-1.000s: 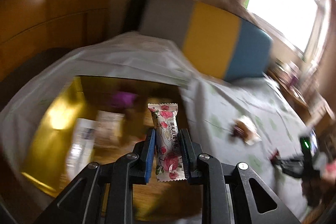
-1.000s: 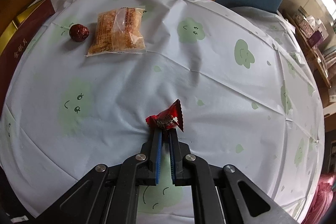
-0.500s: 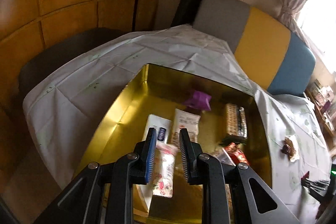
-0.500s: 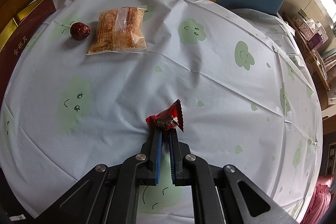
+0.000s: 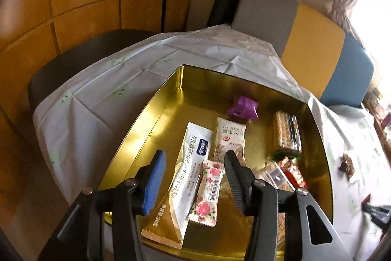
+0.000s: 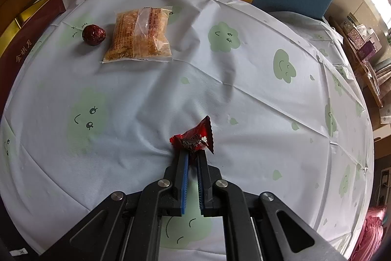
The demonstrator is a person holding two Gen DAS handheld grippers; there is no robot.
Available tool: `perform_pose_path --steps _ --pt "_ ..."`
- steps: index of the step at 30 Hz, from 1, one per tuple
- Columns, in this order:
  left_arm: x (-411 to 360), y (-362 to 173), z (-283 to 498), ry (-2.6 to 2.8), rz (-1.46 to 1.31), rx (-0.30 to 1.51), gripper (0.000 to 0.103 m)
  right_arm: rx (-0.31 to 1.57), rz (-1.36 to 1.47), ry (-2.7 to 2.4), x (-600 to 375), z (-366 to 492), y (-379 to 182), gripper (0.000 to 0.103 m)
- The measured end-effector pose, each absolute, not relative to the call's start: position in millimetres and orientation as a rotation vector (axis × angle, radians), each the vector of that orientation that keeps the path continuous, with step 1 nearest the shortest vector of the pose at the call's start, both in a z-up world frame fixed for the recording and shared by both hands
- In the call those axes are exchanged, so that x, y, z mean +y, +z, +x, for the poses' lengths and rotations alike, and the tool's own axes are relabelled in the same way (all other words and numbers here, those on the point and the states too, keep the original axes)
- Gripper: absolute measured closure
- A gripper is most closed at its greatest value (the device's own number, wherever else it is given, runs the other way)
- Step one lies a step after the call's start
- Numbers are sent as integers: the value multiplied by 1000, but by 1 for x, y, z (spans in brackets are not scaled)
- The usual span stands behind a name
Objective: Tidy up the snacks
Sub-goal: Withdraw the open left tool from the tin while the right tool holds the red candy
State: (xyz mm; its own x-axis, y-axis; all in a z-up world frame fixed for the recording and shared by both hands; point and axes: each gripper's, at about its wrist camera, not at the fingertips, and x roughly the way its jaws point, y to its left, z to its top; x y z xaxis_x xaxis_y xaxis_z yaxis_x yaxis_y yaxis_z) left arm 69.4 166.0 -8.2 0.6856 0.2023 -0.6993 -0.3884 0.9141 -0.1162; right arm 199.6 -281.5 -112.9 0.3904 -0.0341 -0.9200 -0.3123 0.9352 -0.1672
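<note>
Wood panelling and a grey, yellow and blue seat back ring a counter spread with a pale cloth printed with green smiling clouds. At its left edge sits a gold-lined tin already holding several snacks.

From the left wrist view, the left claw hangs over the tin's near edge, and its jaws have just been opening; they now stand wide. Between them, touching neither pad, lies the rose-print candy, resting on the tin floor and partly on a long white sachet. Its long axis runs roughly along the line the claw points, slightly tilted toward the near left. It looks released, so I judge this drop done and the left claw free to draw back.

The right claw is closed narrow on the near end of a red wrapped candy, at the cloth well in from the counter's right edge. The coming move turns on this: the tin lies far to the upper left of that claw, across the cloth, so the red candy must travel that way. A dried red date and a clear bag of golden crisp cake lie just beside each other near the tin's edge, both nearer the left claw's side.
</note>
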Motion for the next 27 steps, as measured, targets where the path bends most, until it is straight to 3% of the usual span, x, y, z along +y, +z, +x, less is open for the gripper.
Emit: perform_pose_path --steps 27 --pt "-2 10 41 -138 51 714 52 1155 -369 187 -279 197 -113 97"
